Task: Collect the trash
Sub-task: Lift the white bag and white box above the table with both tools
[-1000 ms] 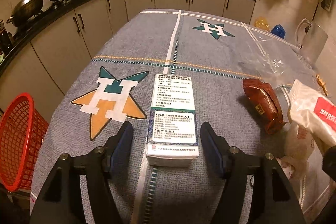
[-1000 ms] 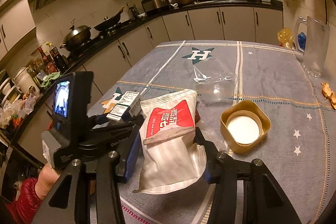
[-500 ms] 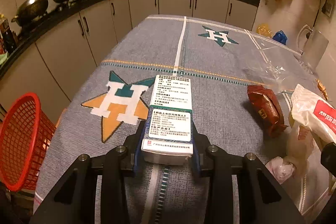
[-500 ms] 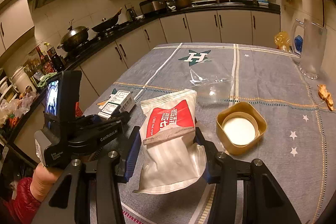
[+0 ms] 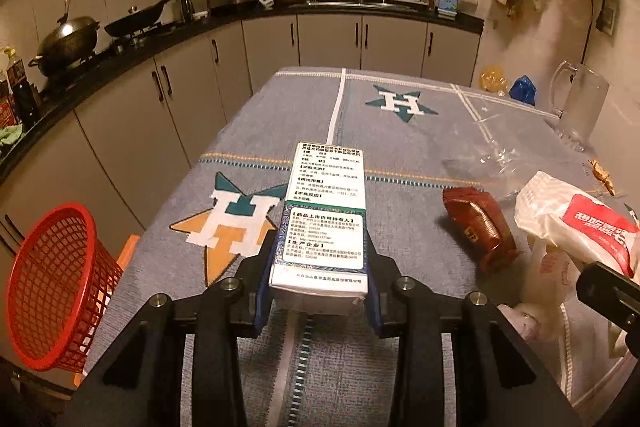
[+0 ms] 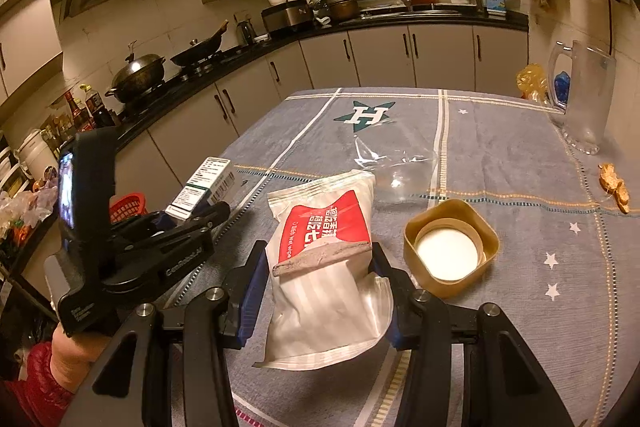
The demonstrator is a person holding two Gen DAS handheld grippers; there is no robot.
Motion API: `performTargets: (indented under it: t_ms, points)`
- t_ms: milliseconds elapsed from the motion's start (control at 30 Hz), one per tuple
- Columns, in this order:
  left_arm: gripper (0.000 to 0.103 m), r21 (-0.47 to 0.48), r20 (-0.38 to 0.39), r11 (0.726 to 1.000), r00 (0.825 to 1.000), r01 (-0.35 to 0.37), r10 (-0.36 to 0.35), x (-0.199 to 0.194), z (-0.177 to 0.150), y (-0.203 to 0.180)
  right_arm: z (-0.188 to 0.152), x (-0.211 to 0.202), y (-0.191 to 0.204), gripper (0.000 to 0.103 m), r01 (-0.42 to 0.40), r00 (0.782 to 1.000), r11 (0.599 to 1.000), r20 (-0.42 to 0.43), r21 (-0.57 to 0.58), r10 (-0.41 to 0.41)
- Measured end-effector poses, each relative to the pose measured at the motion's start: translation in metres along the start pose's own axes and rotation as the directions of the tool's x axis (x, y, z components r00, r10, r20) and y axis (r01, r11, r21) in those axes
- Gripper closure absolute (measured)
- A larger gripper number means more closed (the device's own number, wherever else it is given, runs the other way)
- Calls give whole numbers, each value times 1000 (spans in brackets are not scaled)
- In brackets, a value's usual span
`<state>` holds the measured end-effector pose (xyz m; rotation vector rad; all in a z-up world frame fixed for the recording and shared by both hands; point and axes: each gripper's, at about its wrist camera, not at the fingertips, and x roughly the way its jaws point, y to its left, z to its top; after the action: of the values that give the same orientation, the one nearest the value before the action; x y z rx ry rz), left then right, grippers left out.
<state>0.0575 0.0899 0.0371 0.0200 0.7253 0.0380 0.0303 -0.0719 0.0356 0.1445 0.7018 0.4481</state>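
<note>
Cardboard is now under grip: the left gripper (image 5: 319, 281) has closed from a wide spread onto the near end of the box (image 5: 326, 215), and its blue pads (image 5: 266, 277) press both long sides. A second ago the box lay flat on the table between open jaws; now its near end sits clear of the cloth, and the right wrist view shows the whole box (image 6: 206, 185) raised above the left edge of the table (image 6: 520, 155). Judgement: the pick is complete and the carry has begun.

The right gripper (image 6: 320, 291) has not changed. Its fingers pinch the pouch (image 6: 324, 259) at mid-length and hold it above the near part of the table.

Beyond the box, the red wrapper (image 5: 478, 227) lies toward the right edge, untouched. The tub (image 6: 450, 247) rests beside the pouch. Clear film (image 6: 394, 163) lies farther out, near the table's middle.

The basket (image 5: 52, 287) stands below the left edge, near the left gripper. Judgement: both held items are ready for transfer to it; wrapper, tub and film remain to be collected.
</note>
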Motion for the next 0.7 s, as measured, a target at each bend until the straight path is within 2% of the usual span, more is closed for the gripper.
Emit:
performTargets:
  t_ms: [433, 700]
  points:
    - [67, 12, 37, 1000, 999, 12, -12, -15, 2, -4, 1, 1, -2, 50, 27, 1000, 1000, -1, 7, -27]
    - [67, 5, 83, 1000, 996, -23, 23, -41, 0, 2, -1, -1, 1, 50, 77, 997, 997, 16, -10, -76]
